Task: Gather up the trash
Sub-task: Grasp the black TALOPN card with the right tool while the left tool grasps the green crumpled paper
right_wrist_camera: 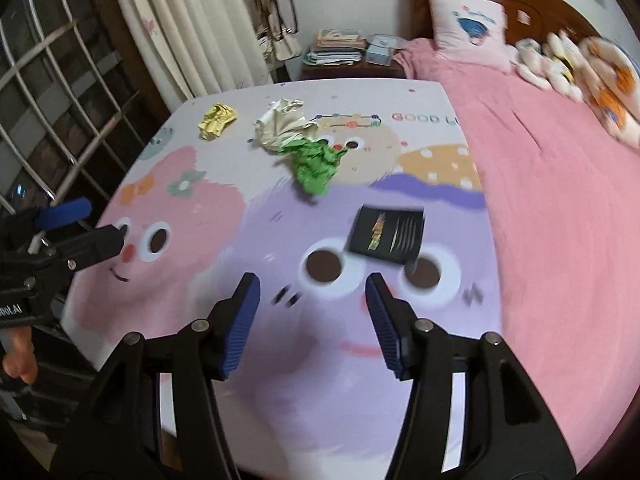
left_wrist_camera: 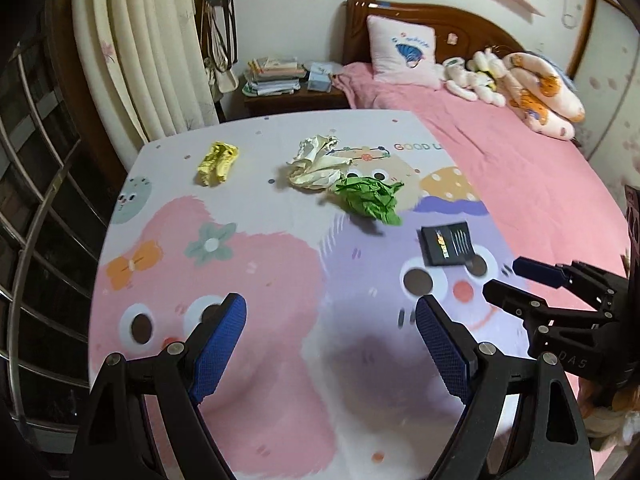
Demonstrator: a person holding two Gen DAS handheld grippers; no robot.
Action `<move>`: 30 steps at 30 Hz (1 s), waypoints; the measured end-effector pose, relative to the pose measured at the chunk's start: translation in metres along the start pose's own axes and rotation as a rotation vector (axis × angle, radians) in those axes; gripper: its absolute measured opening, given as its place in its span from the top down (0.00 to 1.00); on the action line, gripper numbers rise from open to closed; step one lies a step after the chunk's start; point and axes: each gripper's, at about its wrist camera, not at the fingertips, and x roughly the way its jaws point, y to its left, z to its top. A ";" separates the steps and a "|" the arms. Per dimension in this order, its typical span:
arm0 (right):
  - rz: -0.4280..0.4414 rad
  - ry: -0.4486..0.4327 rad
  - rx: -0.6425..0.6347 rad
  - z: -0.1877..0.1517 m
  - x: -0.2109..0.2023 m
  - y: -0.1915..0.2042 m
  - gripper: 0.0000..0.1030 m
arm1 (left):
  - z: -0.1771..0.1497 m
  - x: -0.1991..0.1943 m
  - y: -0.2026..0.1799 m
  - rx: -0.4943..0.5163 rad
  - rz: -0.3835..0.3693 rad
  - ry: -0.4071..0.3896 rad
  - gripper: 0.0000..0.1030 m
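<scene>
1. trash lies in a loose group toward the far end of the worktop (left_wrist_camera: pixel 280 380): a crumpled yellow wrapper (left_wrist_camera: pixel 218 163) far left, a crumpled cream paper wad (left_wrist_camera: pixel 316 163) in the middle, and a crumpled green paper wad (left_wrist_camera: pixel 370 198) touching the cream one on its near right side.
2. nearer and to the right lies a flat black packet (left_wrist_camera: pixel 448 245) with coloured print, well apart from the green wad.
3. the worktop carries a cartoon-printed cover in pink, lilac and white; its right edge runs just beside a bed with a pink sheet (left_wrist_camera: pixel 520 184), and its left edge faces a barred window (left_wrist_camera: pixel 36 208).
4. the near half of the worktop is bare printed cover.
5. left claw (left_wrist_camera: pixel 331 344) hangs over the near part with fingers spread wide, nothing between them.
6. right claw (right_wrist_camera: pixel 313 320) hangs near the black packet, fingers spread, nothing between them; it shows at the right edge of the left wrist view.
</scene>
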 end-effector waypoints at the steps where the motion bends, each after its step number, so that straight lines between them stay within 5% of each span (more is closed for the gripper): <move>1: 0.009 0.008 -0.028 0.008 0.011 -0.007 0.45 | 0.009 0.012 -0.005 -0.009 0.001 0.012 0.15; 15: 0.122 0.163 -0.484 0.052 0.141 -0.064 0.32 | 0.058 0.113 -0.027 -0.066 0.032 0.109 0.15; 30: 0.280 0.238 -0.718 0.036 0.171 -0.058 0.31 | 0.067 0.148 -0.032 -0.081 0.047 0.156 0.15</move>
